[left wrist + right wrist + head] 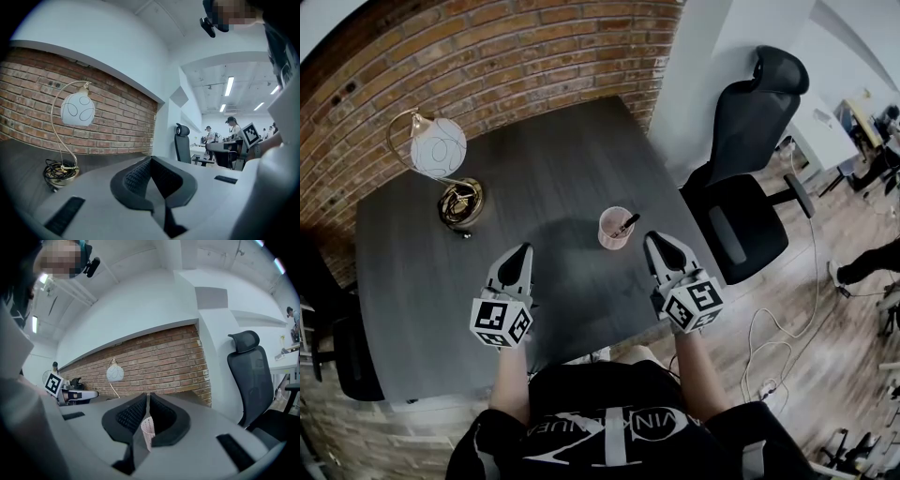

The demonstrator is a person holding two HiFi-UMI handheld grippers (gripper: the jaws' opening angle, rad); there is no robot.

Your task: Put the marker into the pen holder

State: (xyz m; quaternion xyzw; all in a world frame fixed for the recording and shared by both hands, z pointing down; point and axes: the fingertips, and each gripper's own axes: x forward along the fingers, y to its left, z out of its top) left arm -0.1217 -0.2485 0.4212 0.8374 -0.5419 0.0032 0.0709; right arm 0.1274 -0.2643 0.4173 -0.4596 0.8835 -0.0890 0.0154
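Dark marker [627, 223] stands in the pink pen holder [610, 232] on the grey table [553, 159], long axis tilted with its top leaning up-right over the rim, while the left gripper [523, 249] and right gripper [652, 238] flank the holder, jaws together, gripping nothing.

Black marker [627, 224] tilted in pink pen holder [606, 237]

Only the dark top of the marker [627, 223] pokes out of the pen holder [613, 228] at centre frame, and the rest is hidden inside. In the right gripper view, the right gripper [147, 398] covers the pen holder, so just a pale sliver shows at lower centre. The people [233, 126] at the right of the left gripper view are too small to make out.
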